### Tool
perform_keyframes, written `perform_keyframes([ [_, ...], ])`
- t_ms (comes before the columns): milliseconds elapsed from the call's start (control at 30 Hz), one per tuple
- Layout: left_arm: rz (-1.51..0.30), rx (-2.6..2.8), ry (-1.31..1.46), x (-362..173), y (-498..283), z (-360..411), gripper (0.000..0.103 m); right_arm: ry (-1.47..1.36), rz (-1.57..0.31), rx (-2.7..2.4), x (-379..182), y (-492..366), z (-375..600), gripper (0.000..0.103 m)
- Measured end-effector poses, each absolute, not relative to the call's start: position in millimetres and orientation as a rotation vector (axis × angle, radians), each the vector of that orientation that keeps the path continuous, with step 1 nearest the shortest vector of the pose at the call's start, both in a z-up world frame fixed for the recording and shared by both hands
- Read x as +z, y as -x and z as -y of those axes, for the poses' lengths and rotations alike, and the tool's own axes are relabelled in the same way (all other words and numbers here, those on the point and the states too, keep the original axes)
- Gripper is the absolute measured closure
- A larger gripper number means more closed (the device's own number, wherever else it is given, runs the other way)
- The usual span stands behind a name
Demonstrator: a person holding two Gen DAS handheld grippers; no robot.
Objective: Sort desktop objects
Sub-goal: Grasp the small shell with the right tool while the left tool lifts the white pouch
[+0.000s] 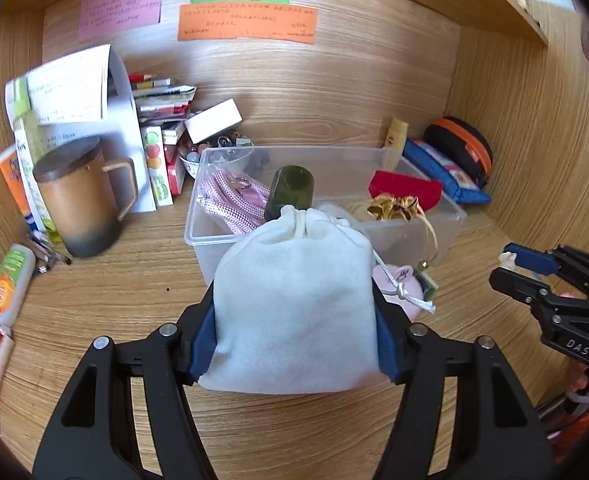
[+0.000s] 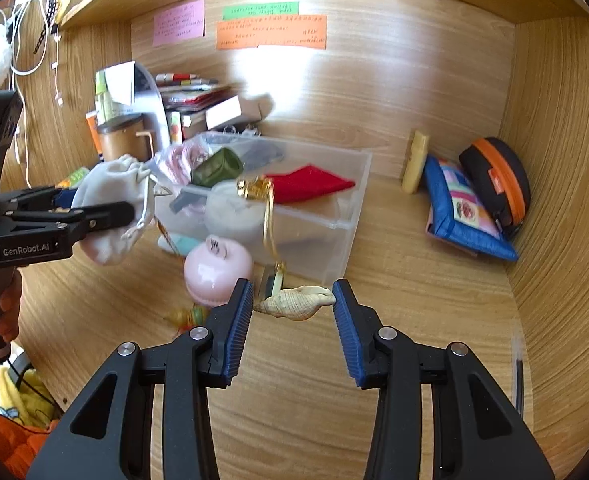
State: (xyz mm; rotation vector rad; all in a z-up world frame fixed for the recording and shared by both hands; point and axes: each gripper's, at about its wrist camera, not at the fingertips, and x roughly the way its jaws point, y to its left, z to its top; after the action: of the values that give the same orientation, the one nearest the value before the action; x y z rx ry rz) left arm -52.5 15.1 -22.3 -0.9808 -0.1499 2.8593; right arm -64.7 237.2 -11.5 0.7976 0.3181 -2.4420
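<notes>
- Left hand-held gripper (image 1: 294,320) clamped on white drawstring pouch (image 1: 294,300), clear plastic box (image 1: 414,236) at twelve o'clock.
- Right hand-held gripper (image 2: 293,304) clamped on spiral seashell (image 2: 296,302), above counter (image 2: 414,300).

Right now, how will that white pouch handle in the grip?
The white pouch probably stays floppy: it bulges between the left hand-held gripper pads. Likely light. Its loose cord may snag.
</notes>
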Motion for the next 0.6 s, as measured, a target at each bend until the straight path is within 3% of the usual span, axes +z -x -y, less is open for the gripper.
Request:
perform_keyframes([
  [167,0.212,2.855,0.966,-16.2,56.2,-6.9,0.039,-0.763,-0.299,-2.454,-0.6,73.2,-235.1,0.065],
  [267,0.207,2.863,0.931,-6.9,55.8,-5.5,0.052,-0.743,-0.297,-2.452,4.0,75.9,-233.2,0.065],
  [500,0.161,2.856,0.971,-8.9,59.7,-6.5,0.052,-0.734,-0.295,-2.424,5.0,86.8,-222.9,0.065],
  [567,0.147,2.817,1.018,-16.8,58.4,-10.5,0.048,-0.740,-0.299,-2.412,2.8,88.6,-219.9,0.065],
  [600,0.123,2.815,1.035,-20.7,57.7,-13.3,0.041,-0.743,-0.300,-2.408,1.9,89.5,-219.0,0.065],
])
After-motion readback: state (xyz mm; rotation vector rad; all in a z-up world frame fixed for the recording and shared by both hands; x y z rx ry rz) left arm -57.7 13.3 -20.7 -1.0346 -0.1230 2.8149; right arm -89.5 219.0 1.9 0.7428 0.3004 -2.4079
